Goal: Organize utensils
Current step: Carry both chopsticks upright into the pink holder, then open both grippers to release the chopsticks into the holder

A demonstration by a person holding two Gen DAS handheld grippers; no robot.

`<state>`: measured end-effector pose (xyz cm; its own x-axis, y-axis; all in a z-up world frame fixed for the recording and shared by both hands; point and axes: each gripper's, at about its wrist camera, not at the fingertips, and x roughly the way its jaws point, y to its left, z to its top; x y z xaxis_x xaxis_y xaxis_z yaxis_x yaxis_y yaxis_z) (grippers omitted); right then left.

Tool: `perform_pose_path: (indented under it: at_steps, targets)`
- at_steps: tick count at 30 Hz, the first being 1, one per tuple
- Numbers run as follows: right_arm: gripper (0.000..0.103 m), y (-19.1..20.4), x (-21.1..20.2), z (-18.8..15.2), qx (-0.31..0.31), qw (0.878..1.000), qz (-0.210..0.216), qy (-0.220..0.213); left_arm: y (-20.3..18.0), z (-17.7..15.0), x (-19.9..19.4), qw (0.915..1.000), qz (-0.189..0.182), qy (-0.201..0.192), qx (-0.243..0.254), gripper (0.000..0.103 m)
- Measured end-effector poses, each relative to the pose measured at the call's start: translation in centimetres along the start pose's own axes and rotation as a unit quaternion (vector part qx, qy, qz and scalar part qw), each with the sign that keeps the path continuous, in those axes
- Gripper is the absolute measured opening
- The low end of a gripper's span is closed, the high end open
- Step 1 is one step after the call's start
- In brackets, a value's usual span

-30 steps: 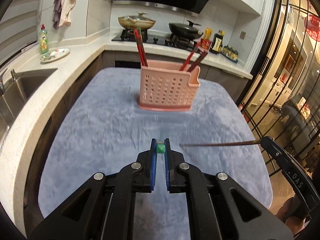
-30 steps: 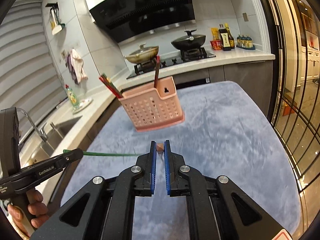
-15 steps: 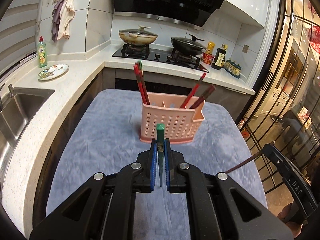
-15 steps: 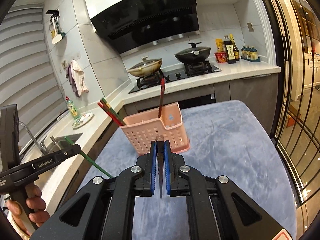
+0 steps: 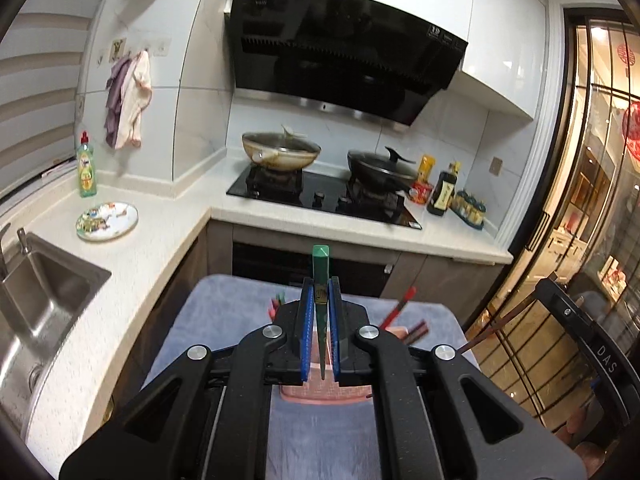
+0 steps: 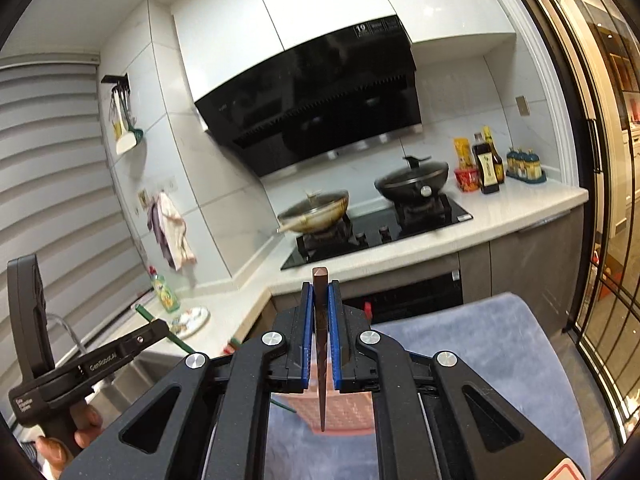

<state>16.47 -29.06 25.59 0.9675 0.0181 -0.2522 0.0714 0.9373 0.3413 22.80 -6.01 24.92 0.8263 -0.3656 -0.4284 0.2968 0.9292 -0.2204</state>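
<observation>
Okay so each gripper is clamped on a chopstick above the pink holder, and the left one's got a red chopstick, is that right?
Not quite. The left gripper is shut on a green chopstick, as the left wrist view shows. The right gripper clamps a brown chopstick, both above the pink holder.

Bright indoor light; fisheye bending edges; slight blur.

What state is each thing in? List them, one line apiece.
left hand-held gripper: shut on green chopstick.
green chopstick: gripped, tip pointing down.
right hand-held gripper: shut on brown chopstick.
brown chopstick: gripped, tip pointing down.
pink utensil holder: upright on the blue cloth, chopsticks already inside.
wok: lidded, on the stove.
black pan: lidded, on the stove.
</observation>
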Motion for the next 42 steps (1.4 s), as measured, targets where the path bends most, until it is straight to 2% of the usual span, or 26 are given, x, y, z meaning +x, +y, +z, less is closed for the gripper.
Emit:
perform_pose_path:
  at_steps: [3, 7, 17, 24, 31, 37, 42]
  targets:
    - [0.007, 0.1, 1.8, 1.5, 0.003, 1.000, -0.004, -0.011, 0.3, 1.4, 1.0, 0.9999, 0.004, -0.012, -0.005, 0.007]
    - [0.007, -0.1, 4.4, 1.9, 0.000, 1.000, -0.015, -0.004, 0.6, 1.5, 2.8, 0.9998, 0.015, -0.010, -0.007, 0.007]
    - [0.007, -1.8, 9.9, -3.0, -0.001, 0.997, -0.035, 0.064, 1.1, -1.3, 7.1, 0.9992, 0.021, 0.034, -0.001, 0.007]
    - [0.007, -2.1, 11.9, -5.6, -0.005, 0.994, -0.036, 0.102, 1.3, -2.9, 8.5, 0.9980, 0.021, 0.059, -0.002, 0.007]
    - [0.012, -2.1, 11.6, -5.8, -0.007, 0.994, -0.038, 0.101, 1.2, -3.5, 8.5, 0.9976, 0.031, 0.062, 0.007, 0.008]
    - [0.013, -1.9, 9.5, -5.8, -0.008, 0.995, -0.030, 0.096, 1.0, -3.6, 7.1, 0.9978, 0.037, 0.054, 0.011, 0.017]
    - [0.021, -1.3, 6.9, -6.8, -0.020, 0.995, -0.027, 0.099, 0.5, -4.8, 5.5, 0.9969, 0.052, 0.051, 0.028, 0.022]
